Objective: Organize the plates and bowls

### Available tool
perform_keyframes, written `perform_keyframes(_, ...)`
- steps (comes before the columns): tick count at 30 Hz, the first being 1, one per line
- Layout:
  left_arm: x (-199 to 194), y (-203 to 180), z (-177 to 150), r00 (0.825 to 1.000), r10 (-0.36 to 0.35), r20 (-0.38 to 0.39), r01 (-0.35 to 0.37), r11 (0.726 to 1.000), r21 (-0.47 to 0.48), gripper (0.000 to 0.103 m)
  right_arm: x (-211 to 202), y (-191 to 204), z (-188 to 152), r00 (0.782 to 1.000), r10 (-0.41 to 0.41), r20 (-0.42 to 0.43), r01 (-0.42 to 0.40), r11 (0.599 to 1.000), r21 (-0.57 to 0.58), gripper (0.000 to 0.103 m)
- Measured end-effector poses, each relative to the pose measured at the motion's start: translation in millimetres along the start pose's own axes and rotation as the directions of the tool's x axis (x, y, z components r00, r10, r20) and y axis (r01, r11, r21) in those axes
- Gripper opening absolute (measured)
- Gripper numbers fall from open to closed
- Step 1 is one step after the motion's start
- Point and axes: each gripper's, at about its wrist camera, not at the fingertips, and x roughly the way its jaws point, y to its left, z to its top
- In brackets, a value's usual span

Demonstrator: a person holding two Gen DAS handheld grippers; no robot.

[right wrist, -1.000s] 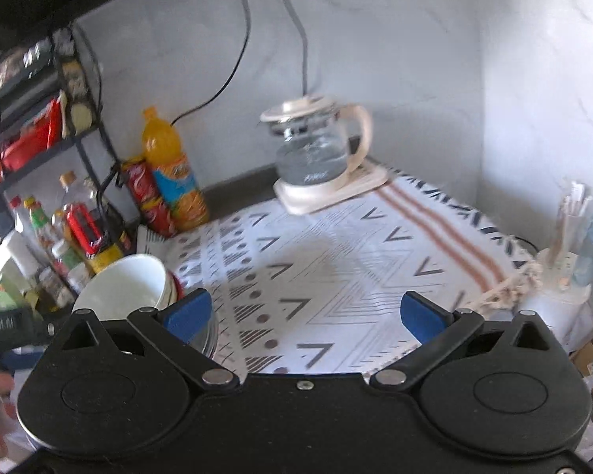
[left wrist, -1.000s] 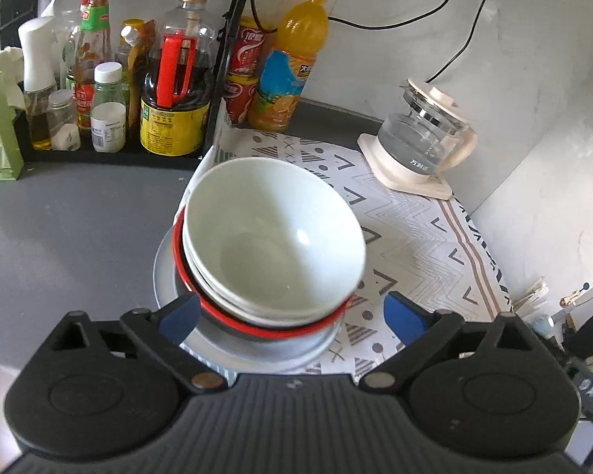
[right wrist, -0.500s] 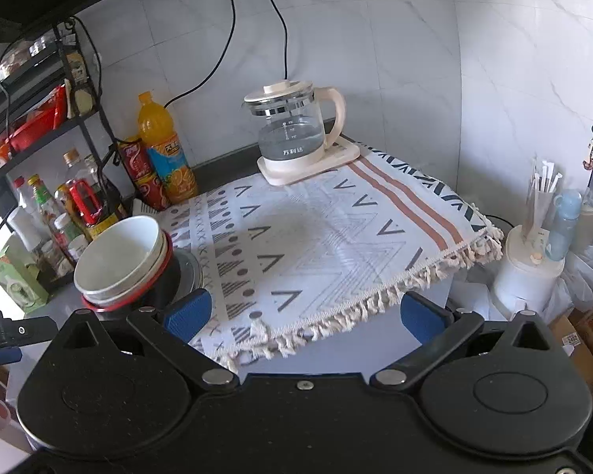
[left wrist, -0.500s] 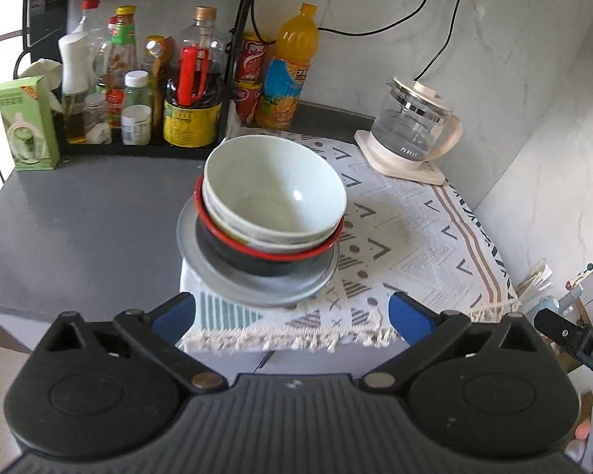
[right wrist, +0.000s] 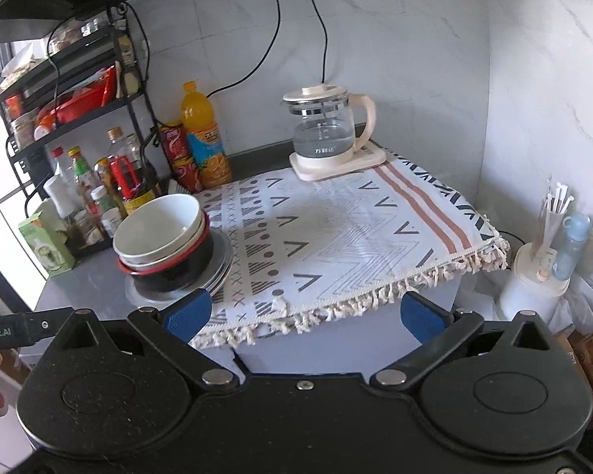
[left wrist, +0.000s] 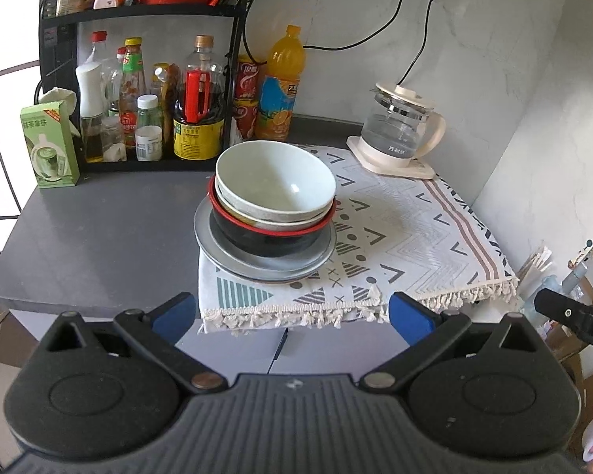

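Sitting in one pile at the left edge of the patterned cloth (left wrist: 395, 229), the task's crockery looks already gathered: a white bowl (left wrist: 274, 179) nests on another pale bowl inside a black bowl with a red rim (left wrist: 265, 237), and all of them rest on stacked grey plates (left wrist: 225, 254). The top bowl tilts a little toward the far left. The pile stands on the grey tabletop (left wrist: 99, 229), partly over the cloth, with a rack of sauce bottles (left wrist: 146, 110) behind it and a glass kettle (left wrist: 399, 134) far right.

Both tools hang back off the near edge. The left gripper (left wrist: 292, 312) is spread wide and grasps nothing; the right gripper (right wrist: 304, 310) is likewise released and empty (its view shows the pile to the left).

My judgement is that the stacking step is finished or nearly so. Any next move would call for nudging the tilted top bowl level, approaching from above without knocking the pile sideways.
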Motion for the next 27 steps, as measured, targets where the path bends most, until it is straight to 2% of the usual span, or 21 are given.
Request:
perform_keyframes(4,-10,-3,-5,1.0,0.007,0.005,-0.007,0.999,0.032,0.103,-11,3,-1,1.0,0.008,-0.002,-0.008,0.999,-0.04,0.103)
perform_keyframes(14,-31,-10,-14,0.999,0.012,0.03,-0.014,0.998,0.065,0.103,-30,-5,-6,1.0,0.02,-0.003,-0.02,0.998,-0.054,0.103)
perform_keyframes(27,-43,-11,-23,0.999,0.012,0.032,-0.014,0.998,0.064,0.103,-35,-11,-6,1.0,0.019,0.018,-0.018,0.999,-0.035,0.103)
